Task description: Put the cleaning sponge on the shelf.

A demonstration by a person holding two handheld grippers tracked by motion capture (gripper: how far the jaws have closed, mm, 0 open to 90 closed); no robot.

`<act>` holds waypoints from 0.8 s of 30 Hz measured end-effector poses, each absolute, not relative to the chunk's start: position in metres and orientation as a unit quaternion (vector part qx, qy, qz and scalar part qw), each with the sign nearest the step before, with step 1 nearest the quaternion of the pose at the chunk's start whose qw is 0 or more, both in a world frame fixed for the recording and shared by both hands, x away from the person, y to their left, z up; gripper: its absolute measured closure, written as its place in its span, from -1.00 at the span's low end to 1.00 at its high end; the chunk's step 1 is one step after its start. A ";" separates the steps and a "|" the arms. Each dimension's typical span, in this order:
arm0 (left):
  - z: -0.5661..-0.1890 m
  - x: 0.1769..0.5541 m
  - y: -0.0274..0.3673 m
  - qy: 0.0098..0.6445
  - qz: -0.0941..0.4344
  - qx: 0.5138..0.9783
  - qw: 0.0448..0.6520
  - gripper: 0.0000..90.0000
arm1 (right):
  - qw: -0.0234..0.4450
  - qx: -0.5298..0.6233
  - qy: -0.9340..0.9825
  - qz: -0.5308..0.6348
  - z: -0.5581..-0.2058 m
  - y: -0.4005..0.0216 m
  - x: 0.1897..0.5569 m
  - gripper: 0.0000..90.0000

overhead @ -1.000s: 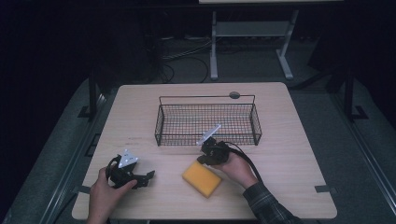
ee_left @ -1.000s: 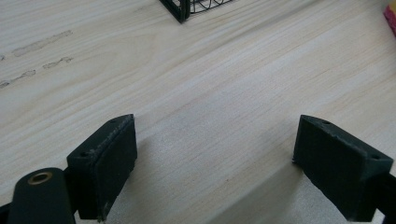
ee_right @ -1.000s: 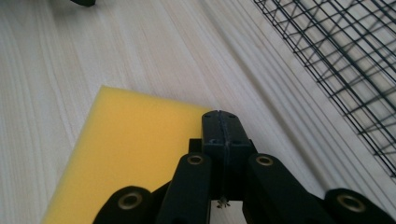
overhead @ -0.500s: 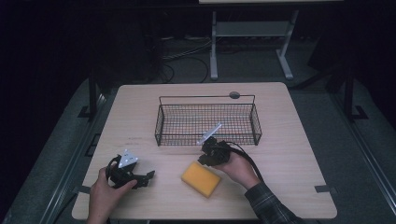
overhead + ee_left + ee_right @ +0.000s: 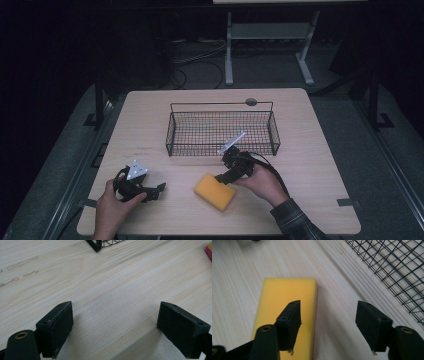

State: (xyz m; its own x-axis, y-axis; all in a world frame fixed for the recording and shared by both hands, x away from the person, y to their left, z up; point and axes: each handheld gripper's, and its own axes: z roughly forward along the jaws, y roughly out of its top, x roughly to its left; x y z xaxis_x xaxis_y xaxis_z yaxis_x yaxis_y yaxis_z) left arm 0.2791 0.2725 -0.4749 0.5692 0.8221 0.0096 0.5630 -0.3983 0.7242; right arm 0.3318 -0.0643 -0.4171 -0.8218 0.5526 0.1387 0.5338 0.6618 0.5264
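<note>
Over the yellow sponge [image 5: 287,305], the right tongs [image 5: 328,317] have just been opening, released; left tongs [image 5: 115,327] stay released.

Desk [image 5: 310,150]: rectangular top, pale wood grain, rounded corners, standing on a dark floor. Faint scuff marks on the surface, seen in the left gripper view.

Lying directly on it:
- Wire basket [image 5: 272,131], black mesh, oblong, open-topped, upright at mid-desk towards the far side.
- Sponge [image 5: 215,192], yellow block with a reddish underside, flat on the wood, near the front edge, apart from the wire basket.
- Small dark round disc [image 5: 251,102], close to the far edge, behind the wire basket.
</note>
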 end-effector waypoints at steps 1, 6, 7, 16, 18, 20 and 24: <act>-0.475 0.279 0.273 0.425 0.187 0.815 0.347 -0.72 | 0.019 0.300 0.911 0.284 -0.416 -0.065 0.330 -0.33; -0.475 0.279 0.272 0.426 0.187 0.814 0.348 -0.72 | 0.025 0.308 0.911 0.272 -0.415 -0.064 0.322 -0.71; -0.475 0.279 0.272 0.426 0.187 0.814 0.349 -0.72 | 0.026 0.308 0.912 0.270 -0.415 -0.064 0.320 -0.72; -0.475 0.279 0.272 0.427 0.186 0.813 0.349 -0.72 | 0.015 0.308 0.913 0.266 -0.415 -0.059 0.309 -0.91; -0.475 0.279 0.272 0.427 0.186 0.813 0.349 -0.72 | 0.015 0.309 0.913 0.266 -0.416 -0.058 0.308 -0.94; -0.475 0.279 0.272 0.427 0.186 0.813 0.348 -0.72 | 0.011 0.306 0.915 0.264 -0.417 -0.056 0.306 -0.95; -0.475 0.279 0.272 0.427 0.186 0.813 0.348 -0.72 | 0.008 0.298 0.918 0.260 -0.419 -0.052 0.302 -0.95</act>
State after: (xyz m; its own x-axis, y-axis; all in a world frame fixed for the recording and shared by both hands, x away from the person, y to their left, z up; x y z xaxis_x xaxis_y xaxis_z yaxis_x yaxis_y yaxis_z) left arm 0.2790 0.2722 -0.4751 0.5662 0.8242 0.0056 0.5645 -0.3928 0.7260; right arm 0.3015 -0.0519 -0.4190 -0.8222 0.5516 0.1401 0.5433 0.6874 0.4821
